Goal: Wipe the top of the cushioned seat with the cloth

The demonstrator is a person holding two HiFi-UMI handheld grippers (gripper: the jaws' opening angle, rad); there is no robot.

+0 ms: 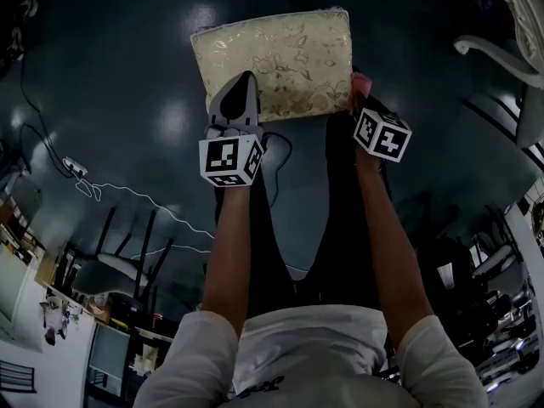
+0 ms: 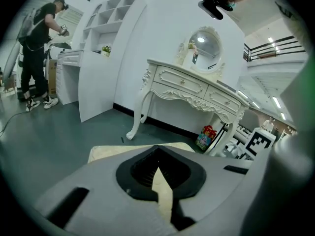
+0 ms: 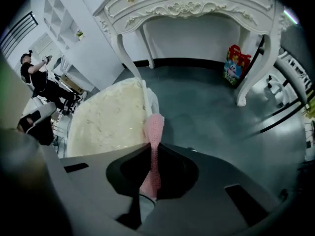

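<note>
Upper centre of the head view: a cream cushioned seat (image 1: 280, 53) on a dark floor (image 1: 127, 100). The left tool (image 1: 242, 82), jaws together, is over its lower left corner. The right tool (image 3: 151, 149) pinches a pink cloth (image 3: 155, 127) at the seat's right edge.

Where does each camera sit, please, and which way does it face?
Head view: on the head, facing steeply down at the seat; both forearms, left gripper and right gripper show.
Left gripper view: on that gripper, facing a table across the seat; its jaws show.
Right gripper view: on that gripper, facing under the table; its jaws pinch the cloth.
Shared: all three show the seat.
</note>
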